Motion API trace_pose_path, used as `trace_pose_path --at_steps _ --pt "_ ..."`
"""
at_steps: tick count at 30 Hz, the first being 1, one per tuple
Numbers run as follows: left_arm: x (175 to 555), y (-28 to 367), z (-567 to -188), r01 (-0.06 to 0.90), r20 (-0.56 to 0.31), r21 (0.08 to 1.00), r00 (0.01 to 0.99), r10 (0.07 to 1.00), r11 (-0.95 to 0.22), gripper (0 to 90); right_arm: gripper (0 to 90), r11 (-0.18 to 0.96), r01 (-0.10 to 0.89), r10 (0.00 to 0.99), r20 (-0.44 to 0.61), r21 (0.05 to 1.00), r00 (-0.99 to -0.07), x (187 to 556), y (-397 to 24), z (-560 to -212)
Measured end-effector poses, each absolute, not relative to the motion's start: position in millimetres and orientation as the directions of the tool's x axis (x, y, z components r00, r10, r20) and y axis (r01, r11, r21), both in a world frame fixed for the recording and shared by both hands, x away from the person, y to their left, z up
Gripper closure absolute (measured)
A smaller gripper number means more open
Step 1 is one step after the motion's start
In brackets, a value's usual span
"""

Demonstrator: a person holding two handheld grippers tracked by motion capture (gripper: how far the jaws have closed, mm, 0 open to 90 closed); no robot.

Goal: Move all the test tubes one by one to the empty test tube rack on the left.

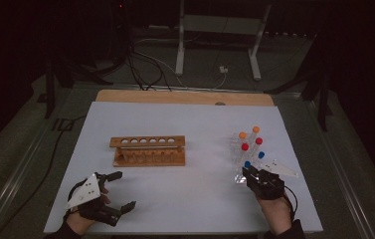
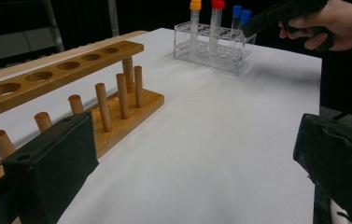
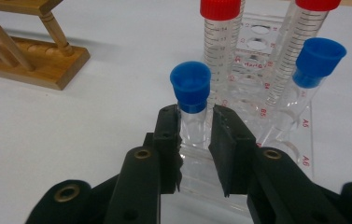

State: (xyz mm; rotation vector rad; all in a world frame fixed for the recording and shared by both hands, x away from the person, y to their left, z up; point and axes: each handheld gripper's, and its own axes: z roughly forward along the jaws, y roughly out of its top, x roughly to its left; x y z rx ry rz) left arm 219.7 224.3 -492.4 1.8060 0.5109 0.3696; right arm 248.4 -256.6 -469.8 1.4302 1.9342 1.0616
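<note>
A clear plastic rack [image 1: 239,149] at the right of the white table holds several capped tubes, orange, red and blue. My right gripper [image 3: 195,135] is shut on the front blue-capped tube [image 3: 191,88], its pads pressed against the clear tube just below the cap, and the tube stands upright in the rack [image 3: 276,140]. From above, this gripper [image 1: 248,173] sits at the rack's near end. My left gripper [image 1: 124,189] rests open near the front left of the table, nothing between its jaws. In its own view the left gripper [image 2: 192,163] faces the wooden rack [image 2: 71,70].
An empty wooden tube rack [image 1: 147,149] with a row of holes and pegs stands mid-table. White sheet [image 1: 195,189] covers the table between the hands. A second blue-capped tube [image 3: 316,63] and red-capped tubes [image 3: 220,32] stand close behind the gripped one. Cables and stand legs lie beyond the far edge.
</note>
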Motion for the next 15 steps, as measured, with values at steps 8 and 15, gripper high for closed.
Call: trace_pose_path --at_steps 8,15 --pt "219.6 224.5 -492.4 0.155 -0.008 0.958 0.855 0.519 -0.241 0.4 76.8 0.155 0.551 0.949 0.032 0.82 -0.315 252.5 -253.8 -470.5" --pt "219.7 224.4 -492.4 0.154 -0.005 0.957 0.855 0.518 -0.244 0.4 77.2 0.178 0.533 0.945 0.007 0.827 -0.326 250.7 -252.7 -469.0"
